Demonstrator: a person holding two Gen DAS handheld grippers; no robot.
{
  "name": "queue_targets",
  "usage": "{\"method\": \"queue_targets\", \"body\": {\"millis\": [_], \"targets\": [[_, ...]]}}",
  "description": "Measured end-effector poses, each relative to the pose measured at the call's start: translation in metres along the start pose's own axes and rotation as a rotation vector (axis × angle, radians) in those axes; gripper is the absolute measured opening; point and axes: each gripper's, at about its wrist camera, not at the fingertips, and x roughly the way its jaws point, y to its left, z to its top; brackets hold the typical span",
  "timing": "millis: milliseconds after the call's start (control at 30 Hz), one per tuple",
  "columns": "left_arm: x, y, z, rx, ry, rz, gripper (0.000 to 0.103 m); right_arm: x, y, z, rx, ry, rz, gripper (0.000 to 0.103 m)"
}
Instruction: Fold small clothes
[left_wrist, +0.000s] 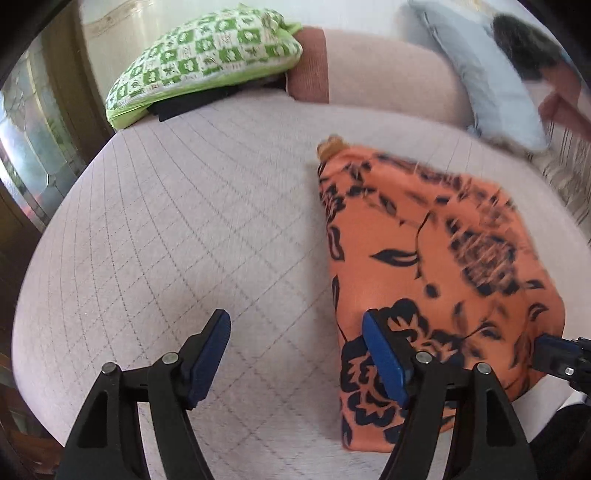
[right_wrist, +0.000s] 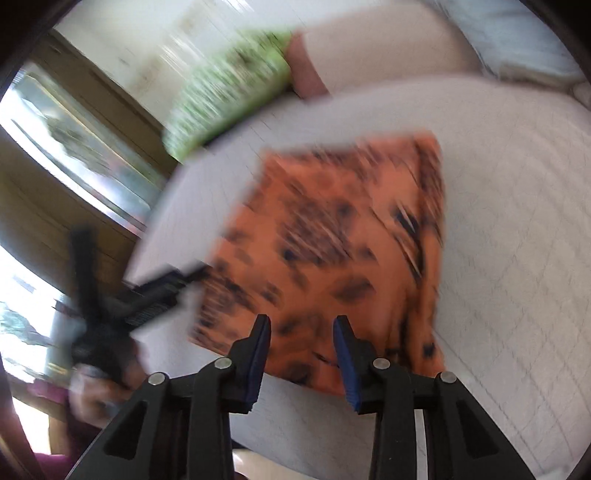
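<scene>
An orange garment with a dark floral print (left_wrist: 432, 254) lies folded into a rough rectangle on the pale quilted cushion (left_wrist: 184, 229). My left gripper (left_wrist: 295, 343) is open and empty, its right finger over the garment's near left edge. In the right wrist view, which is motion-blurred, the garment (right_wrist: 332, 236) lies ahead of my right gripper (right_wrist: 301, 328), which is open and empty just above its near edge. The left gripper (right_wrist: 162, 291) shows at the garment's left side. The right gripper's tip (left_wrist: 554, 354) shows at the garment's right corner.
A green-and-white checked pillow (left_wrist: 207, 62) lies on a dark folded item at the far left of the sofa. A light blue cushion (left_wrist: 487, 74) leans at the back right. A person with dark hair (left_wrist: 532, 44) is at the far right. Wooden window frames (right_wrist: 74, 155) stand left.
</scene>
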Motion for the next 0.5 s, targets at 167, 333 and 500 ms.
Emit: {"method": "queue_targets", "body": {"millis": [167,333,500], "targets": [[-0.004,0.007,0.004,-0.018,-0.012,-0.031,0.077,-0.007,0.000,0.011,-0.002,0.010,0.003,0.030],[-0.023,0.007,0.012,-0.044,-0.083,-0.096,0.077,-0.035,0.020,0.046,-0.068,-0.112,-0.025,0.030],[-0.006,-0.014,0.008,0.031,-0.003,-0.082,0.077,-0.014,0.024,0.093,-0.093,-0.131,-0.138,0.030]]}}
